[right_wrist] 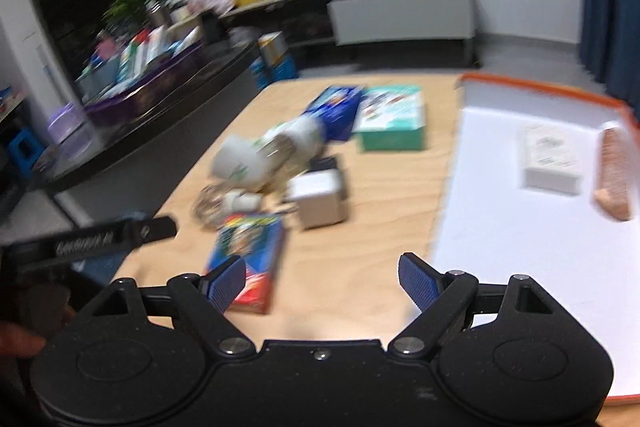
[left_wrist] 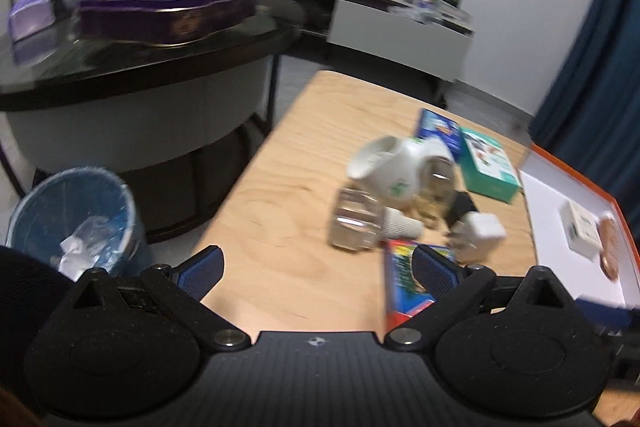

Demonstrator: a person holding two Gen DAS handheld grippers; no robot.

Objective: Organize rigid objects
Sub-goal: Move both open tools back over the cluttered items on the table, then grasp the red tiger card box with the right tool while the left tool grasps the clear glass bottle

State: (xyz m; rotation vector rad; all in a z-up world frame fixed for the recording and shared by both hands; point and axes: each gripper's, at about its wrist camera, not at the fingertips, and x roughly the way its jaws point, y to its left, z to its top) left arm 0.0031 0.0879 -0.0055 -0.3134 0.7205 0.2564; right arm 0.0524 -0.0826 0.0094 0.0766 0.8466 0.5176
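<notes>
- The left tool (left_wrist: 316, 267) hangs above the near edge of the wooden desk (left_wrist: 288, 187) with its blue pads spread wide and nothing between them.
- The right tool (right_wrist: 322, 281) is likewise spread open and empty, over the desk's near edge just beside the tray.
- A loose pile of small things sits in the middle of the desk: a white plug-in diffuser (left_wrist: 390, 167) lying on its side, a clear glass bottle (left_wrist: 354, 225) just in front of it, and a small white ribbed cap (left_wrist: 402, 225) touching the bottle.
- A white charger cube (left_wrist: 482, 231) lies to the right of the cap, with something small and black just behind it; the blur hides what it is.
- A colourful red-and-blue box (right_wrist: 250, 259) lies flat nearest the tools; the left pad of the right tool overlaps its near corner in view.
- At the far side of the pile a dark blue box (left_wrist: 438, 131) and a teal box (left_wrist: 488, 163) lie side by side, touching.
- An orange-rimmed tray (right_wrist: 540, 83) with a white floor sits at the right end of the desk; inside it are a small white box (right_wrist: 550, 157) and a brownish oblong thing (right_wrist: 614, 179) near the right wall, close together.
- On the floor to the left stands a blue wastebasket (left_wrist: 80, 215) with crumpled paper inside.
- Behind it a dark round table (left_wrist: 140, 55) carries a purple tray (left_wrist: 168, 17) crowded with boxes.
</notes>
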